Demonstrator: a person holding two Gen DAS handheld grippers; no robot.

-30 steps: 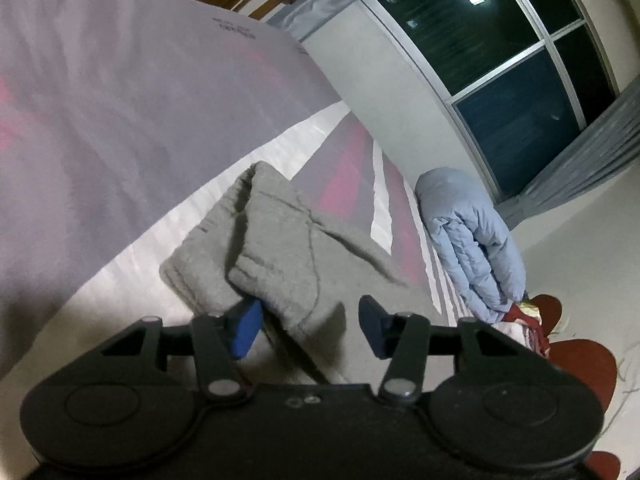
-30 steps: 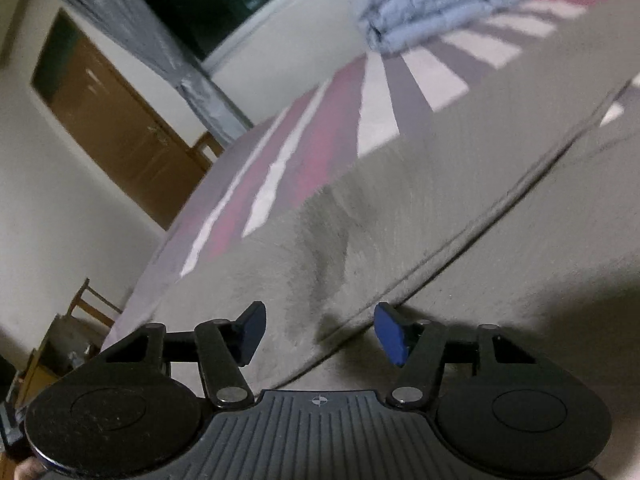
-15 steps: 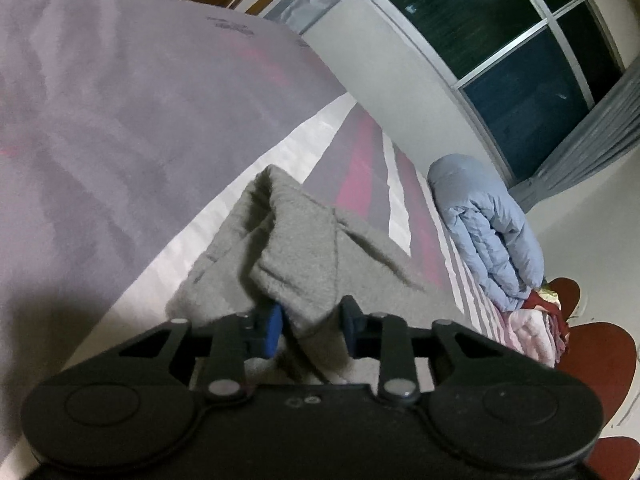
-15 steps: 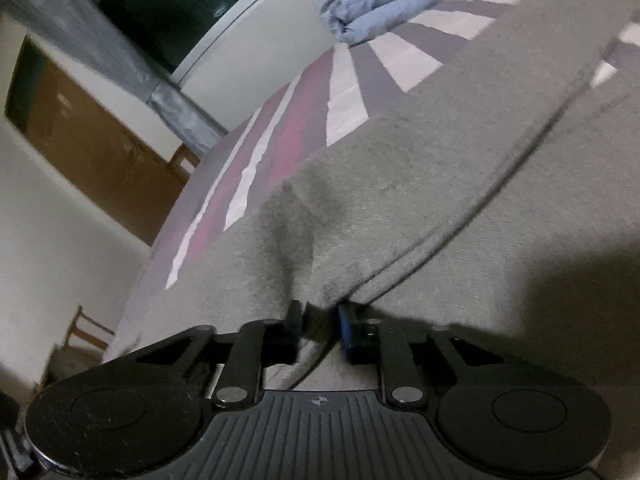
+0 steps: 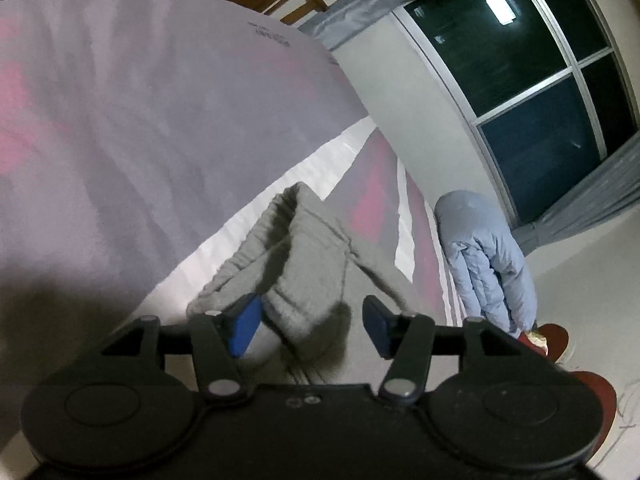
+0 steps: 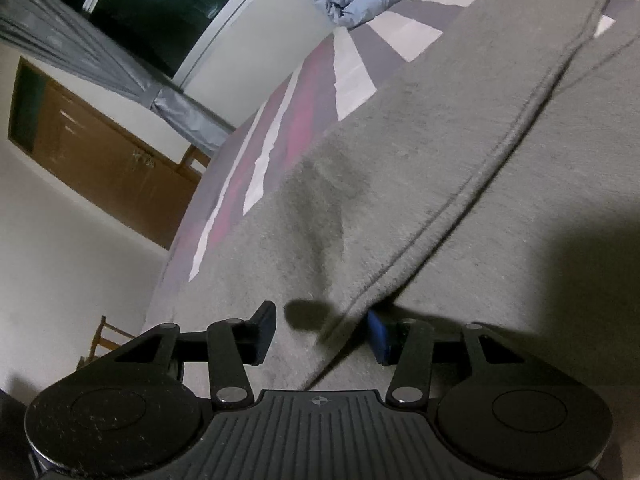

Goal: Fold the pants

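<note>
The grey pants (image 5: 308,272) lie on the striped bed (image 5: 120,120), with the waistband end bunched and folded over near me. My left gripper (image 5: 310,326) is open, and a fold of the waistband sits between its blue pads without being pinched. In the right wrist view the grey pants (image 6: 420,184) fill most of the frame, lying flat with a seam running diagonally. My right gripper (image 6: 322,330) is open just above the fabric, its pads on either side of the seam edge.
A folded light-blue duvet (image 5: 484,256) lies at the far end of the bed under a dark window (image 5: 532,80). A wooden wardrobe (image 6: 104,160) and a chair (image 6: 106,338) stand beside the bed. Red floor mats (image 5: 560,340) lie at the right.
Both grippers closed on the pants half a second ago and have now opened again, letting the fabric go. The waistband fold has dropped slightly.
</note>
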